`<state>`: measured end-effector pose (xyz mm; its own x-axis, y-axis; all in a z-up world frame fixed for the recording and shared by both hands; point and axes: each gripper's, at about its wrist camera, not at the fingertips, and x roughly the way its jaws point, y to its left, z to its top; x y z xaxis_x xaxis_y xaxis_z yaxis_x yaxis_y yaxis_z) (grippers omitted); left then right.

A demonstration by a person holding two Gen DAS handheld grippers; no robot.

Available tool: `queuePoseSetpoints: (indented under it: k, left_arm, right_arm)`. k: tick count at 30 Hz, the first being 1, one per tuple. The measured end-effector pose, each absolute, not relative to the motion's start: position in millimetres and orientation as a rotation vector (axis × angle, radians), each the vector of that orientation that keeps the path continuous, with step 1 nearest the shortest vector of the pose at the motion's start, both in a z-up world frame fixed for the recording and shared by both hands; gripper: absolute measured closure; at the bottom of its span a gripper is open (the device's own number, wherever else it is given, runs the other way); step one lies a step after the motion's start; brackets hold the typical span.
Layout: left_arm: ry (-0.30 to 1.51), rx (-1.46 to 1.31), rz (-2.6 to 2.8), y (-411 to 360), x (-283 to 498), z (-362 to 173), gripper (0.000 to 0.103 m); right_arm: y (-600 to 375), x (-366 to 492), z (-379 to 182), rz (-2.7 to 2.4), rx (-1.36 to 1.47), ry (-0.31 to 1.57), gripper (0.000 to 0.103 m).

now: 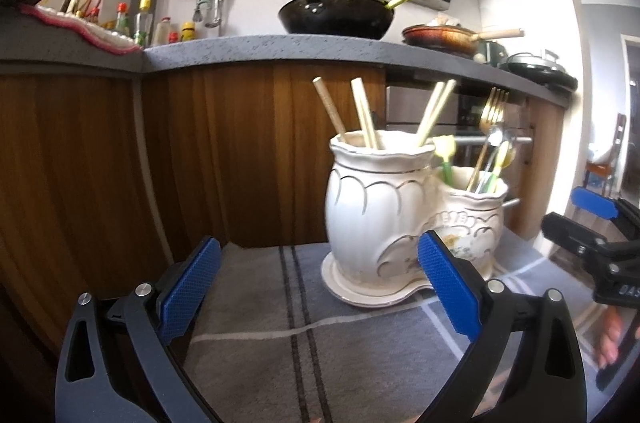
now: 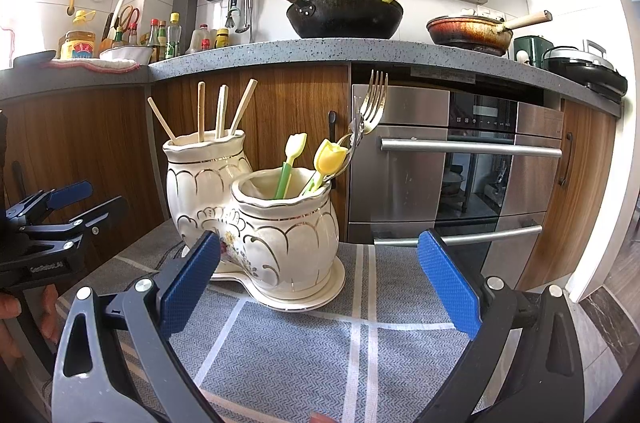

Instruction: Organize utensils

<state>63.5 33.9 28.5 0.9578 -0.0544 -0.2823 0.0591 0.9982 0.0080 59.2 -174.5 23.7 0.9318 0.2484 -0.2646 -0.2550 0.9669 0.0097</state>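
Note:
A cream double ceramic utensil holder (image 2: 256, 219) stands on a grey striped cloth (image 2: 304, 351); it also shows in the left wrist view (image 1: 372, 211). Its taller pot holds several chopsticks (image 2: 220, 113). Its shorter pot holds a gold fork (image 2: 372, 103), a spoon and two tulip-topped utensils (image 2: 328, 155). My right gripper (image 2: 320, 283) is open and empty, just in front of the holder. My left gripper (image 1: 320, 287) is open and empty, in front and left of the holder. Each gripper shows at the edge of the other's view.
A kitchen counter (image 2: 320, 49) runs behind, with a black wok (image 2: 344, 13), a frying pan (image 2: 468, 29) and bottles (image 2: 160, 35). Wooden cabinet doors (image 1: 120, 159) and a steel oven (image 2: 460, 163) stand beneath it. The cloth-covered table ends close behind the holder.

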Motion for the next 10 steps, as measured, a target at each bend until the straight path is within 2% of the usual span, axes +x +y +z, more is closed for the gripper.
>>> queuePoseSetpoints:
  k: [10]
  left_arm:
    - [0.291, 0.015, 0.001, 36.1, 62.3, 28.4, 0.005]
  right_arm:
    - [-175.3, 60.6, 21.8, 0.251, -0.027, 0.275, 0.006]
